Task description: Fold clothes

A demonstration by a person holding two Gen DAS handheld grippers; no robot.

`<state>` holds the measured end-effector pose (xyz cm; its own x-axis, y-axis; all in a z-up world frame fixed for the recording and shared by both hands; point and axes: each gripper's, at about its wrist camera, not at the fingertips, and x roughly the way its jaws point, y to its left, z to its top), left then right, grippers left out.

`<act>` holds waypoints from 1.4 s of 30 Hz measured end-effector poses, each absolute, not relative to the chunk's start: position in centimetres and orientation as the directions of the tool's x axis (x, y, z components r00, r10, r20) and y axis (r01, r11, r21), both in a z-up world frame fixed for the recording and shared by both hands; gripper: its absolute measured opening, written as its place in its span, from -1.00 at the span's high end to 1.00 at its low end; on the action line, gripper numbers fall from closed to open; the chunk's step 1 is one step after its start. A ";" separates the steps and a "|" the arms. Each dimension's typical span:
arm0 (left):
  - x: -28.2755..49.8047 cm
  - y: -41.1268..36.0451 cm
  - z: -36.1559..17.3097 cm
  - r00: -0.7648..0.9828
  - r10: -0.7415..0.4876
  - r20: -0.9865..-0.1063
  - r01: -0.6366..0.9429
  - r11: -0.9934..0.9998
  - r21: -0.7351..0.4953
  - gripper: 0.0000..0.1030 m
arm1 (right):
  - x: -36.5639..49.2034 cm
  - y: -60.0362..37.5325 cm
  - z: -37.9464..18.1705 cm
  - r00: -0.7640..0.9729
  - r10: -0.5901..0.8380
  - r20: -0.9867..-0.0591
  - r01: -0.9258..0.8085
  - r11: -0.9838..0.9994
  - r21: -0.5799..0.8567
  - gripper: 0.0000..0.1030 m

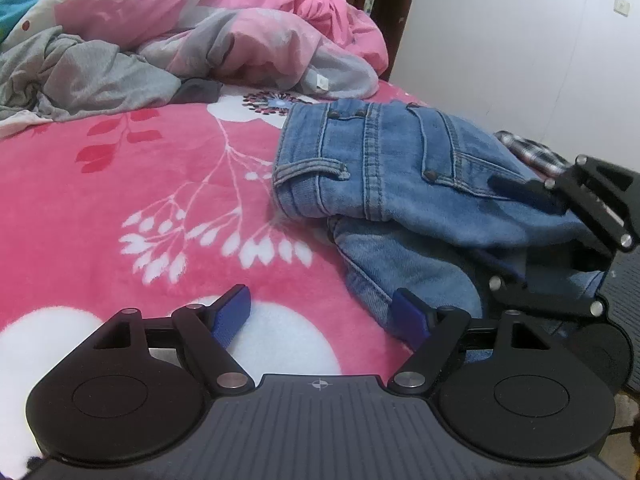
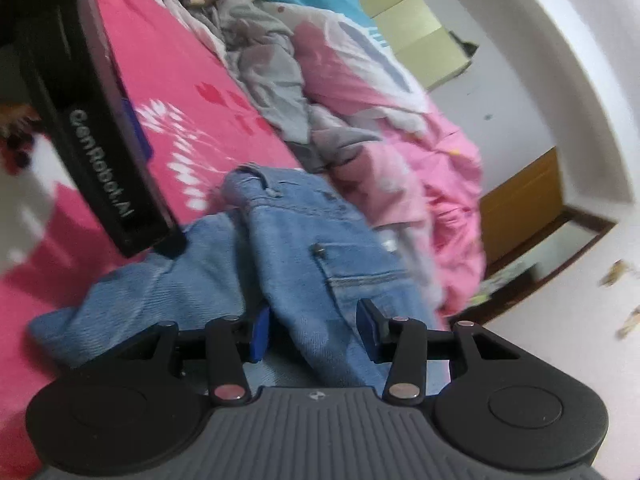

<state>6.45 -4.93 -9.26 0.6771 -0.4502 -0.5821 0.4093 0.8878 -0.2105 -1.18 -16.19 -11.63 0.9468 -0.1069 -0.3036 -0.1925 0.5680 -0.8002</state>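
A pair of blue jeans (image 1: pixel 400 168) lies folded over on the pink flowered blanket (image 1: pixel 140 168), waistband toward the quilt. My left gripper (image 1: pixel 320 316) hovers open over the blanket at the jeans' near left edge, and its right pad (image 1: pixel 408 322) sits beside the denim. My right gripper (image 2: pixel 314 332) straddles a fold of the jeans (image 2: pixel 304 248); the denim lies between its blue pads, which stand apart and do not pinch it. In the left wrist view the right gripper (image 1: pixel 520 236) reaches in from the right over the jeans.
A crumpled grey garment (image 1: pixel 80 72) and a heaped pink and grey quilt (image 1: pixel 248 36) lie at the back of the bed. A plaid cloth (image 1: pixel 532 152) peeks out behind the jeans. The left tool's black housing (image 2: pixel 100 160) fills the right wrist view's left side. A white wall (image 1: pixel 520 40) borders the bed.
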 end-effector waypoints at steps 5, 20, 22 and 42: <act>6.4 -4.7 -9.4 0.676 -0.463 -0.574 0.416 0.882 -0.221 -0.53 | 0.0 -16.8 -10.5 0.960 -0.203 -0.193 -0.045 0.570 -0.821 0.18; 6.4 -4.4 -9.5 0.677 -0.476 -0.562 0.421 0.876 -0.235 -0.54 | 2.6 -18.1 -7.6 0.957 -0.218 -0.191 0.014 0.694 -0.720 0.20; 6.4 -4.4 -9.5 0.677 -0.476 -0.561 0.422 0.876 -0.234 -0.55 | 2.7 -18.0 -7.6 0.958 -0.208 -0.195 0.006 0.698 -0.717 0.20; 6.8 -4.2 -8.6 0.661 -0.483 -0.574 0.448 0.868 -0.213 -0.57 | 14.4 -35.4 -2.6 0.905 0.021 -0.424 0.088 0.968 0.235 0.57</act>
